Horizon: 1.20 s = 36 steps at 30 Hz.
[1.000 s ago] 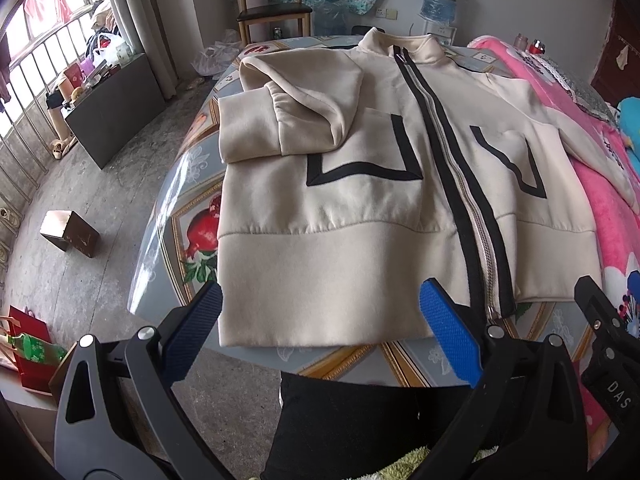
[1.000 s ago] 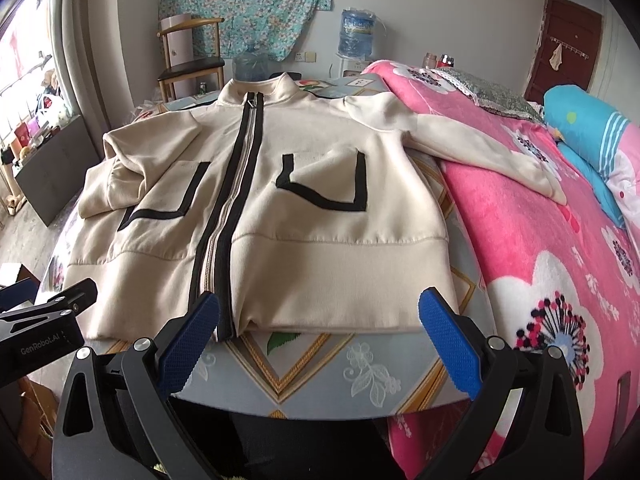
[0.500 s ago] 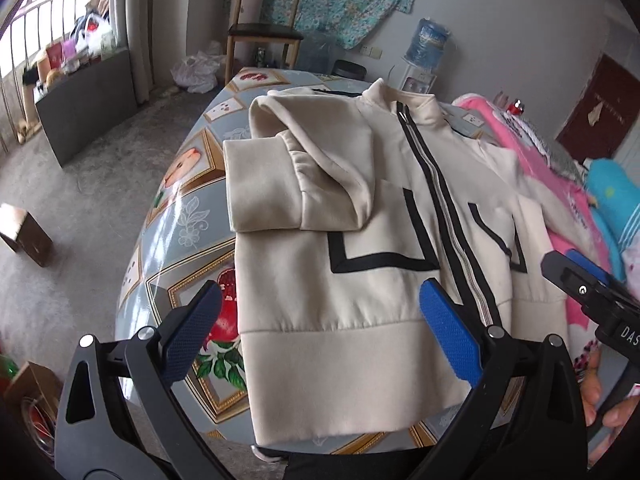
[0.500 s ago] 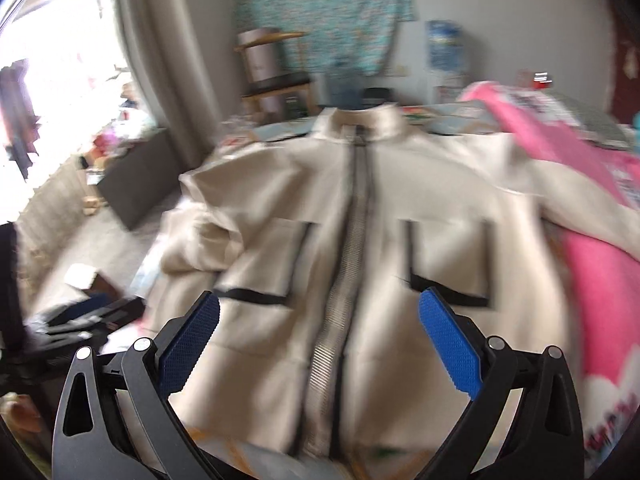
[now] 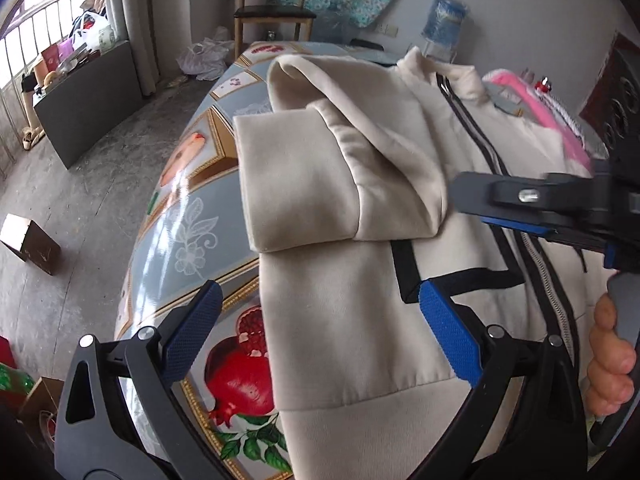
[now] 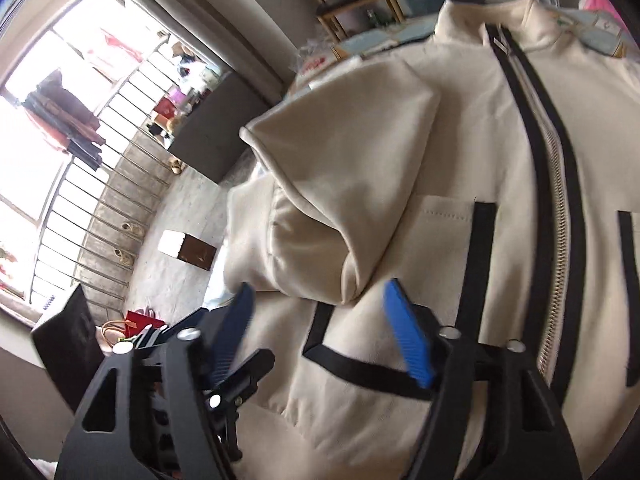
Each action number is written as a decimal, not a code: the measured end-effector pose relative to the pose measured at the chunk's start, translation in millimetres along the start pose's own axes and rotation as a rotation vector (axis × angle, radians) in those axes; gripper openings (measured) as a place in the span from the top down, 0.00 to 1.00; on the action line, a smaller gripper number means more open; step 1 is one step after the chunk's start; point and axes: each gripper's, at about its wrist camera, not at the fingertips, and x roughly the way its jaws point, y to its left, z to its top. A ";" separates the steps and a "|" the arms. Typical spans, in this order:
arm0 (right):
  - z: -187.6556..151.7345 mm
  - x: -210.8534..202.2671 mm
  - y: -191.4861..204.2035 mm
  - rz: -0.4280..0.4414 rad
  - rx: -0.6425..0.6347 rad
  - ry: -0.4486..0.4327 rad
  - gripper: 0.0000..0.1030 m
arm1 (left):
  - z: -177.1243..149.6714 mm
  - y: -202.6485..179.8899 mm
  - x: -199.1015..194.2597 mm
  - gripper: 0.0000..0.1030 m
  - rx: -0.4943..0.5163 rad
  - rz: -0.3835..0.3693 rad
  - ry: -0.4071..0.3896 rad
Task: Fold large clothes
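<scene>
A cream zip-up jacket [image 5: 352,312] with black trim lies front-up on a patterned table [image 5: 188,216]. Its left sleeve [image 5: 304,184] is folded inward across the chest, cuff at the table's left side. My left gripper [image 5: 316,328] is open and empty, just above the jacket's left side below the cuff. My right gripper [image 6: 320,328] is open and empty, close over the folded sleeve [image 6: 336,200] near the pocket trim; it also shows in the left wrist view [image 5: 520,204], held by a hand. The zipper [image 6: 556,216] runs down the middle.
A wooden chair [image 5: 272,12] and a water bottle [image 5: 444,20] stand behind the table. A pink bed [image 5: 532,96] lies to the right. A dark bench [image 5: 88,96], a brown box [image 5: 28,240] and bags sit on the floor at left, by a barred window [image 6: 80,160].
Both grippers have moved forward and left over the jacket, toward the folded left sleeve. The right gripper has swung across and tilted. Both stay open.
</scene>
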 end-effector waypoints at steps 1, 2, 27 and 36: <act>0.0 6.2 -3.0 -0.006 0.000 0.011 0.52 | -0.6 -0.9 2.8 0.07 0.003 0.000 0.008; 0.0 13.9 -4.6 -0.031 -0.005 0.022 0.55 | -0.5 -1.7 6.7 0.07 0.003 0.004 0.018; 87.6 -148.2 36.9 -0.184 -0.472 -0.294 0.93 | -5.0 -11.7 23.2 0.07 0.097 0.075 0.068; -8.3 -112.9 -13.0 -0.046 -0.389 0.015 0.58 | -1.7 -8.3 25.3 0.07 0.089 0.081 0.110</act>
